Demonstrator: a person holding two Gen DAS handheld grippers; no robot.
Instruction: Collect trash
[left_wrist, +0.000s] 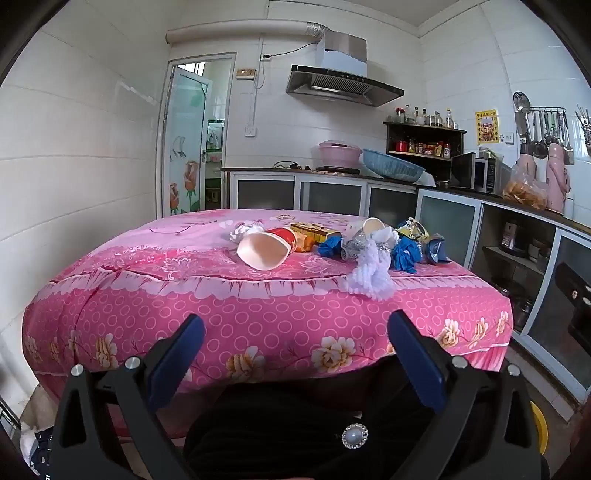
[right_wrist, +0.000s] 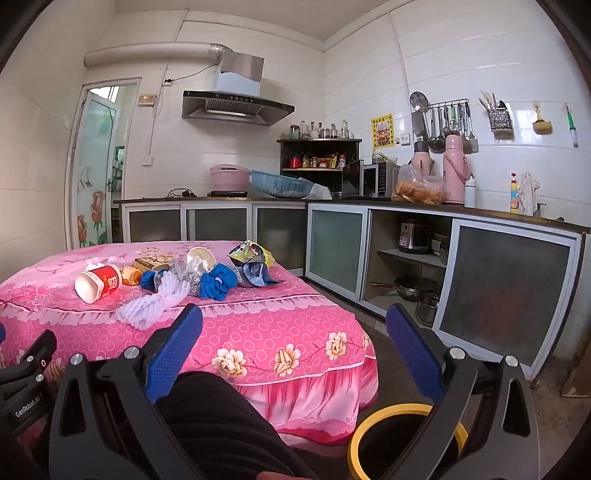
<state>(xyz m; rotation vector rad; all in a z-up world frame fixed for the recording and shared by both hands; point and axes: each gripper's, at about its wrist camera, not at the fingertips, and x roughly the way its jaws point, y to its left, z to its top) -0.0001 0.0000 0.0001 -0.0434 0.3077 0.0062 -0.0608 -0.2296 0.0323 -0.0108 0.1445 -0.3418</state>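
Blue pads lined both grippers. The left gripper (left_wrist: 295, 354) had its jaws wide apart with nothing between them, and so did the right gripper (right_wrist: 295, 347). Both hung in front of a table with a pink flowery cloth (left_wrist: 258, 317). The trash lay on top, well apart from them: a red paper cup (left_wrist: 266, 248) on its side, white foam net (left_wrist: 371, 275), blue crumpled bits (left_wrist: 405, 254) and snack bags (right_wrist: 251, 254). A bin with a yellow rim (right_wrist: 373, 421) stood on the floor, just under the right gripper.
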